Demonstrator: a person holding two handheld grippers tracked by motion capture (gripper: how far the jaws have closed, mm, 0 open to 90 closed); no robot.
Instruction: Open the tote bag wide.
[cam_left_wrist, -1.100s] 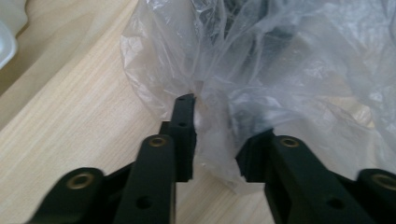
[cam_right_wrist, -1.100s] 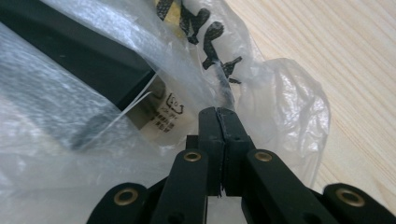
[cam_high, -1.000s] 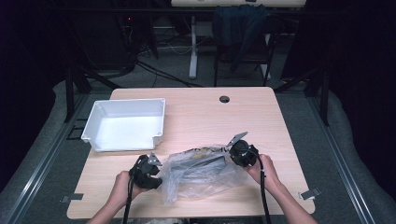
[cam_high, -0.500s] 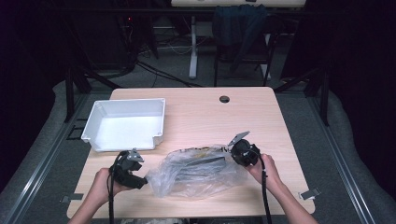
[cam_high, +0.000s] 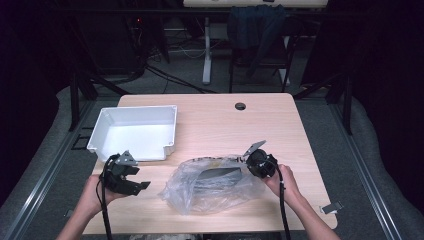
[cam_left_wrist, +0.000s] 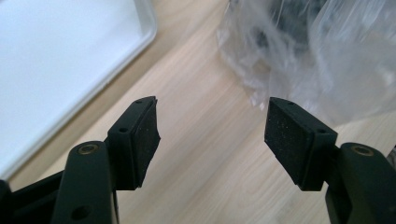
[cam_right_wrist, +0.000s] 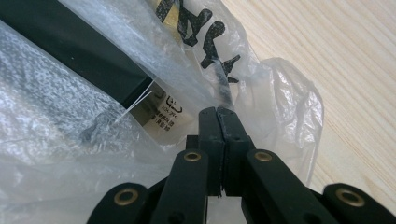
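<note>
A crumpled clear plastic bag (cam_high: 210, 192) lies on the wooden table (cam_high: 215, 120) with a flat dark object (cam_high: 218, 174) inside it. My right gripper (cam_high: 248, 165) is at the bag's right end. In the right gripper view its jaws (cam_right_wrist: 218, 114) are pressed together on a fold of the bag's film (cam_right_wrist: 271, 93), beside the dark object (cam_right_wrist: 79, 51). My left gripper (cam_high: 144, 185) hovers left of the bag, apart from it. Its jaws (cam_left_wrist: 212, 140) have just been opening and stand wide with only bare table between them; the bag (cam_left_wrist: 317, 56) lies beyond them.
A white rectangular tray (cam_high: 170, 120) sits at the table's left, just beyond my left gripper, and its rim (cam_left_wrist: 140, 42) shows in the left gripper view. A round cable hole (cam_high: 240, 106) is at the far edge. Chairs and cables stand behind the table.
My left gripper has let go of the bag's left end, opened, and moved left and upward away from it. The right gripper has stayed shut on the bag.
</note>
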